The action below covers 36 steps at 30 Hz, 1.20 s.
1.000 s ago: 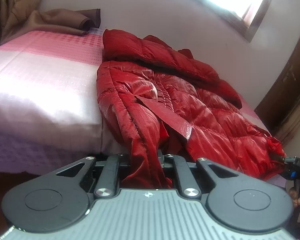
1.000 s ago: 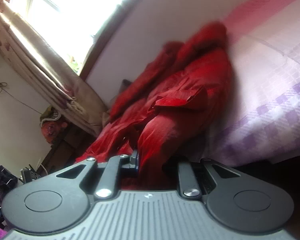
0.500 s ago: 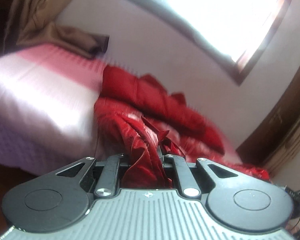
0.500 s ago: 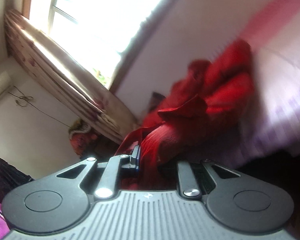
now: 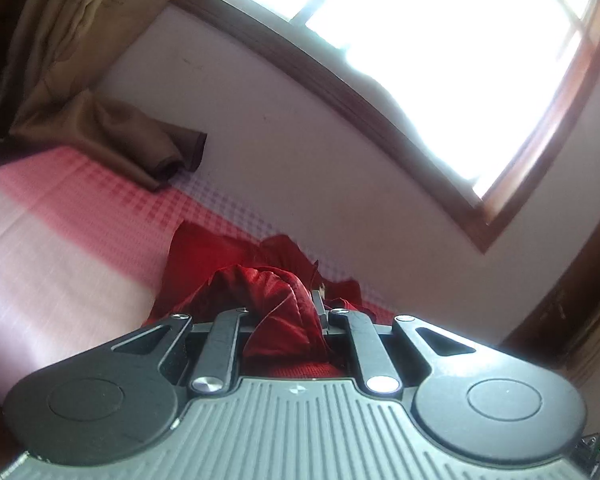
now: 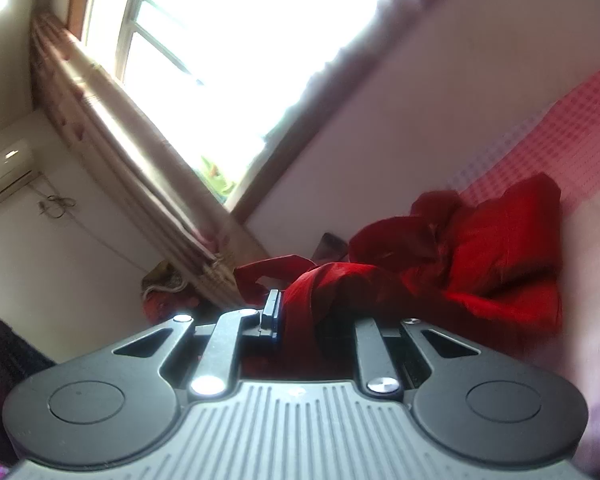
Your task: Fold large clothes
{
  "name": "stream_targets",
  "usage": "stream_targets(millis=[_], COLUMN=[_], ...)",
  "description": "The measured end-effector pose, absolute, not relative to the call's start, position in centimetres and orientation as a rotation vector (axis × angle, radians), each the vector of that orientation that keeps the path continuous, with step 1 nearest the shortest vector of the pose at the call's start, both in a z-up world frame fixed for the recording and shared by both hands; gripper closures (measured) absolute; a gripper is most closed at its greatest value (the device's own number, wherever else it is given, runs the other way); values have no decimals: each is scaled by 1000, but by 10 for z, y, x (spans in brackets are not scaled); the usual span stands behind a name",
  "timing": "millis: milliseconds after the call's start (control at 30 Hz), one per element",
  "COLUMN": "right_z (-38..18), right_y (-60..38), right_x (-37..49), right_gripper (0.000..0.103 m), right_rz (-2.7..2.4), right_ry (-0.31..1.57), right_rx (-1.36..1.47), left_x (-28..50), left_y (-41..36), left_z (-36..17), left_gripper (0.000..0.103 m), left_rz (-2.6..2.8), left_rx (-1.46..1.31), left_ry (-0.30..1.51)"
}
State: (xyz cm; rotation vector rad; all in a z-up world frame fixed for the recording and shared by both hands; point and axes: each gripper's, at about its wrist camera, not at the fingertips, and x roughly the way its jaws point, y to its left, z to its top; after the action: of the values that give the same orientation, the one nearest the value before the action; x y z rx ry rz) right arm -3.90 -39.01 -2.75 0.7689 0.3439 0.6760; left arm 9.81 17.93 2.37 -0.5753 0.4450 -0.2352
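two hand-held grippers point(image 5: 284, 312) point(image 6: 312, 312), one red jacket point(image 6: 500, 256)

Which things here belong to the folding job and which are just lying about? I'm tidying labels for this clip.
Part of the job:
- red puffer jacket
- left gripper, shut on jacket fabric
- right gripper, shut on jacket fabric
- bed, the folding surface

Just lying about:
- brown cloth at the bed's far end
- curtain
- air conditioner
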Motion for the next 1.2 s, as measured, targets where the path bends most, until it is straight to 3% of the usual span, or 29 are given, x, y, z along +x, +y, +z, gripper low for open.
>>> stream_targets(millis=[400, 733, 867, 1067, 1133, 1167, 1200], right_z=[-34, -81, -104, -124, -125, -125, -124], right_y=[-398, -404, -409, -421, -424, -425, -426], right_x=[77, 152, 170, 172, 168, 165, 162], right_gripper=[86, 85, 82, 73, 66, 53, 34], right_rz=[535, 394, 376, 416, 430, 443, 458], right_ry=[419, 518, 538, 512, 489, 471, 450], right_rx=[824, 936, 1052, 1186, 1218, 1236, 1247], left_x=[215, 282, 292, 290, 286, 283, 279], left_y=[141, 122, 121, 125, 123, 121, 119], left_z=[18, -17, -25, -32, -30, -28, -25], left_gripper=[79, 71, 63, 31, 6, 0, 0], left_rz=[-123, -75, -96, -134, -143, -139, -131], left_rx=[-452, -429, -462, -532, -519, -506, -484], left_ry=[485, 554, 562, 518, 484, 468, 446])
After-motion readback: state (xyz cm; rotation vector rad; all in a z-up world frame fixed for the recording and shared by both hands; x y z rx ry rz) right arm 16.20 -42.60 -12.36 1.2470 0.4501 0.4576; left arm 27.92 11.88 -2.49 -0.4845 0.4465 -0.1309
